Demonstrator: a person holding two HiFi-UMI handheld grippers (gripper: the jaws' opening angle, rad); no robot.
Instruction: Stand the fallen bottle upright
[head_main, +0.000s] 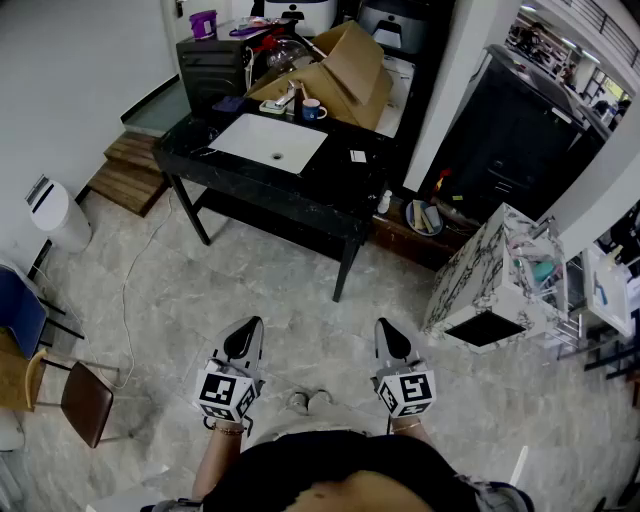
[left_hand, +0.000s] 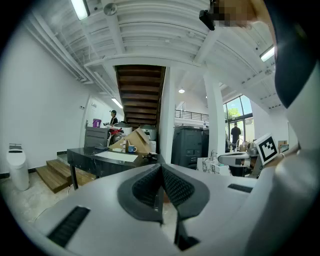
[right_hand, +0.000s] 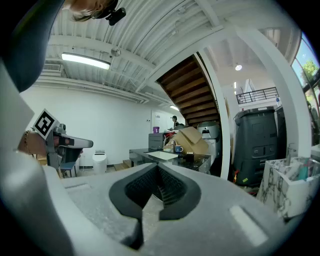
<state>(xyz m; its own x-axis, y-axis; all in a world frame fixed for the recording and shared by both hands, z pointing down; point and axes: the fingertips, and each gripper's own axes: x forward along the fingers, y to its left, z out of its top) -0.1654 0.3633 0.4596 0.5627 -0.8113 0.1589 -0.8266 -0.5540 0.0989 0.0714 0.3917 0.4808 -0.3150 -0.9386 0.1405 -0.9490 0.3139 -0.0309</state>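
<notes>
Left grey two-jaw gripper (head_main: 246, 338) and right grey two-jaw gripper (head_main: 391, 338) are both closed tight on nothing. Both are held above the floor. The bottle's direction is too small to tell.

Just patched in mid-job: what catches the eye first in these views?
The grey left tool and right tool, both shut and empty, sit side by side low in the head view. Ahead stands a black table with a white rectangular basin and an open brown cardboard box at its far edge; a marble-patterned cabinet stands to its right.
</notes>
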